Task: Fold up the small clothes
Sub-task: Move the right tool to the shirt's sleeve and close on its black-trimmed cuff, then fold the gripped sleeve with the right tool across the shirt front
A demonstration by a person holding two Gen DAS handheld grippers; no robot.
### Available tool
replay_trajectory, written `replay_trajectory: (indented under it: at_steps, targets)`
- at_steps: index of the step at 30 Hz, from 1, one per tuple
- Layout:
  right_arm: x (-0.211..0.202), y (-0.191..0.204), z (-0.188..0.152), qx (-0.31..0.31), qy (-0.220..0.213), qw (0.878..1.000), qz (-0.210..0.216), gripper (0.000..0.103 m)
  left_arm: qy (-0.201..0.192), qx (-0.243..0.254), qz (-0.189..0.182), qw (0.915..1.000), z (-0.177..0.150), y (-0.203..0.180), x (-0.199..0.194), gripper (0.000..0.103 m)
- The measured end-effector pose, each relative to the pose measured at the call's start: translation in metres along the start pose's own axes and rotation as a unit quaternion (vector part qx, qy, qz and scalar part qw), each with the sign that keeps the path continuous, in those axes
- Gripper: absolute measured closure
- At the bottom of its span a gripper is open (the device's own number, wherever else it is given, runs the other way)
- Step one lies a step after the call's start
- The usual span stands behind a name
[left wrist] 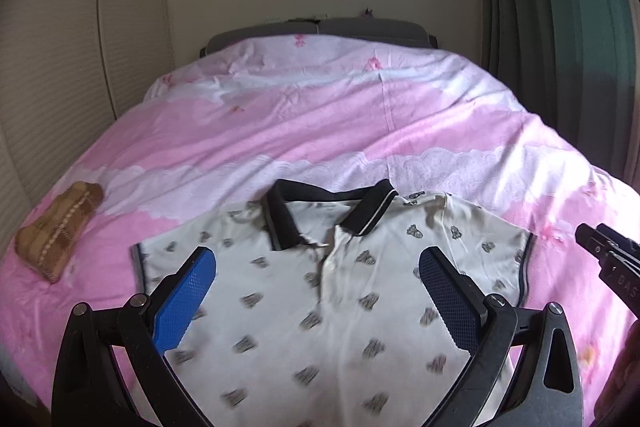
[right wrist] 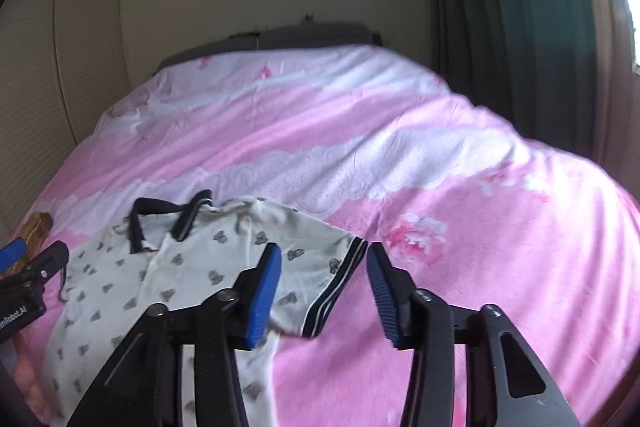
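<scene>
A white polo shirt (left wrist: 328, 287) with a small grey print and a black collar lies flat, face up, on the pink bed. My left gripper (left wrist: 318, 259) is open above the shirt's chest, holding nothing. My right gripper (right wrist: 324, 255) is open above the right sleeve's black-striped cuff (right wrist: 340, 287), holding nothing. The shirt also shows in the right wrist view (right wrist: 192, 267). The right gripper shows at the right edge of the left wrist view (left wrist: 608, 255), and the left gripper at the left edge of the right wrist view (right wrist: 28, 267). The shirt's hem is hidden.
A folded brown patterned cloth (left wrist: 60, 227) lies on the bed to the shirt's left. The pink and white bedcover (left wrist: 320, 115) stretches back to a grey headboard (left wrist: 320, 31). A wardrobe (left wrist: 80, 47) stands left, green curtains (left wrist: 560, 27) right.
</scene>
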State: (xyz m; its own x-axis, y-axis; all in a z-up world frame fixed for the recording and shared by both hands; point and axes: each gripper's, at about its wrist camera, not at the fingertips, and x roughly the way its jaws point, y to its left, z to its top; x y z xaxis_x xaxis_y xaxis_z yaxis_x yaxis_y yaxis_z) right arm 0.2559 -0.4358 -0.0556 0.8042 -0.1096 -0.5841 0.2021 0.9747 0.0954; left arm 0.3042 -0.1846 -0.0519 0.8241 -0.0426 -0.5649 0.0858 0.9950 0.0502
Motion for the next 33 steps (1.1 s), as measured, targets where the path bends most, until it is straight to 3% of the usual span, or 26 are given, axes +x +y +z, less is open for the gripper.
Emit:
replay_trajectory:
  at_steps: [4, 10, 16, 17, 19, 21, 27, 33]
  targets:
    - [0.052, -0.015, 0.003, -0.017, 0.027, 0.999, 0.0, 0.072, 0.018, -0.007, 0.002, 0.9998, 0.0, -0.016, 0.034, 0.0]
    - [0.108, -0.038, 0.0, -0.006, 0.072, 0.997, 0.019, 0.072, 0.034, -0.005, 0.008, 0.9994, 0.001, -0.032, 0.071, 0.0]
    - [0.137, -0.049, -0.009, 0.006, 0.1, 0.994, 0.039, 0.072, 0.041, -0.001, 0.014, 0.9991, 0.001, -0.032, 0.084, 0.0]
    - [0.138, -0.05, -0.009, 0.01, 0.101, 0.994, 0.045, 0.074, 0.041, -0.002, 0.015, 0.999, 0.001, -0.032, 0.085, 0.0]
    - [0.138, -0.05, -0.01, 0.018, 0.104, 0.992, 0.063, 0.091, 0.044, -0.006, 0.017, 0.9989, 0.0, -0.028, 0.086, 0.0]
    - [0.134, -0.05, -0.009, 0.024, 0.099, 0.992, 0.073, 0.097, 0.046, -0.011, 0.018, 0.9987, 0.001, -0.023, 0.085, 0.0]
    - [0.106, -0.032, 0.0, 0.014, 0.065, 0.996, 0.065, 0.098, 0.035, -0.012, 0.019, 0.9991, 0.007, -0.011, 0.071, 0.0]
    - [0.077, 0.018, 0.016, 0.004, 0.044, 0.994, 0.099, 0.098, 0.022, -0.011, 0.027, 0.9993, 0.014, 0.017, 0.051, 0.0]
